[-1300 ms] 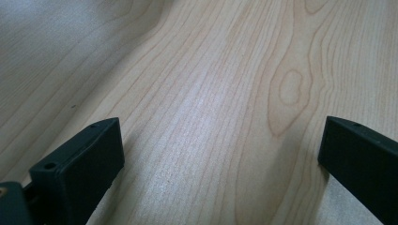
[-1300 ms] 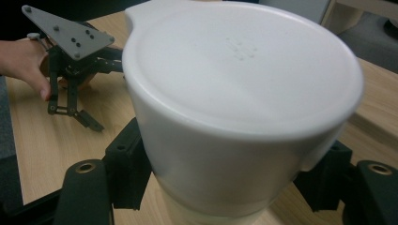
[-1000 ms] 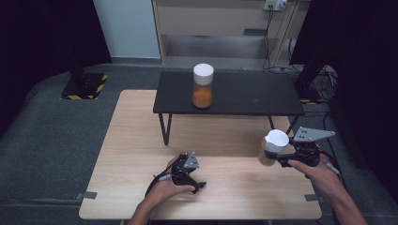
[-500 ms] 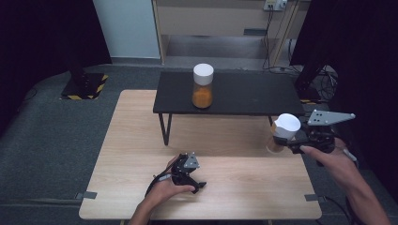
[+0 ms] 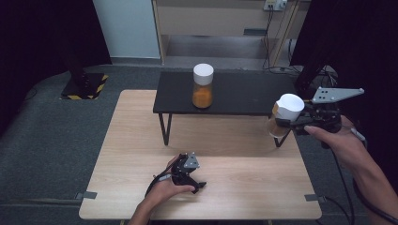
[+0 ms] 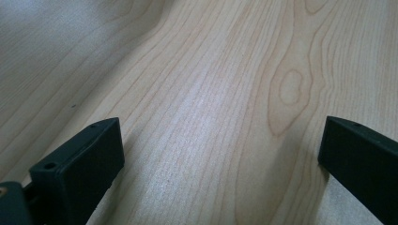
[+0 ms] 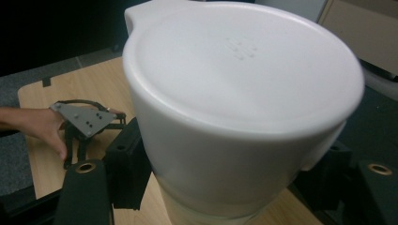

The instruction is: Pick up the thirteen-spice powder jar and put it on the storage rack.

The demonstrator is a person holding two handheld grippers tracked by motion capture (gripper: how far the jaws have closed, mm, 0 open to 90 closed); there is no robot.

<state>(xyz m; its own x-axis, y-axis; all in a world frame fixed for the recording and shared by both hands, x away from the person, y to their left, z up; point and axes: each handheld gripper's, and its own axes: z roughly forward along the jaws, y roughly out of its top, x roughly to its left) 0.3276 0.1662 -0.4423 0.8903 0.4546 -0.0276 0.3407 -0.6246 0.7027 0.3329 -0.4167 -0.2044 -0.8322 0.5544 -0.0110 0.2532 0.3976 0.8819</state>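
R jaws: clamped on the white-lidded jar (image 5: 284, 117) just below its lid, one black jaw each side in the right gripper view; grip unchanged vs 1 s ago
Held jar: clear body, white lid (image 7: 244, 70) w/ small tab at rim; lid top faces the right gripper's cam; contents not readable, pale orange tint in high view
R gripper (image 5: 287, 125): in the air off the wooden table's right edge, level w/ the black shelf's right end; grey plate on top points right
Change, R side: 1 s ago jar + gripper sat low over the table's right-front area; 0.5 s ago higher and further right; now higher again, jar beside the shelf's right corner, clear of the tabletop
L jaws: spread wide, nothing between them, bare wood grain under them in the left gripper view
L gripper (image 5: 195, 180): resting on the table near the front edge, centre-left, person's hand (image 5: 164, 190) wrapped round it
Change, L side: none, same spot in all three high views
Second jar (image 5: 202, 86): upright on the black shelf (image 5: 244, 96), left of its middle, white lid, orange contents; not moved
Wooden table (image 5: 141, 140): shelf stands on its far half; the two jars well apart
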